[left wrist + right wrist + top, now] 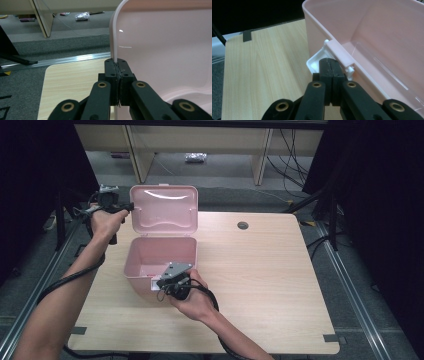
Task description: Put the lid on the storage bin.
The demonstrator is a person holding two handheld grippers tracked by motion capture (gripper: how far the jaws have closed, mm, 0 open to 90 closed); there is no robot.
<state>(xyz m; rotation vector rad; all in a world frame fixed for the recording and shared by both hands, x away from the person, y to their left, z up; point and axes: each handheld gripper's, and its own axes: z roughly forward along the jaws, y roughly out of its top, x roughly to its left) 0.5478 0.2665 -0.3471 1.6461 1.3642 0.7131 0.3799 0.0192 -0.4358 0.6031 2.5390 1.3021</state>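
- Standing on the left half of the wooden bench (pixel 260 285) is one pink plastic box (pixel 150 270), open, with its one hinged lid (pixel 165 210) raised upright at the far side.
- One white latch tab (pixel 318 61) hangs on the near wall of the box, below a pink clip bar on the rim.
- Two grippers are in use, one per hand.
- Left gripper (pixel 131 207): its fingers (pixel 112 72) are pressed almost together, pinching the thin left edge of the lid; in the left gripper view the white rim runs straight down between them.
- Right gripper (pixel 161 281): its fingers (pixel 325 68) are pressed together, their tips right at the white latch tab on the box's front; whether the tab is nipped between them I cannot tell.
- Left forearm stretches up along the bench's left edge, hand (pixel 105 222) level with the lid.
- Right forearm comes in from the bottom, hand (pixel 192 297) close to the box's near wall, the grey three-cornered plate facing up.
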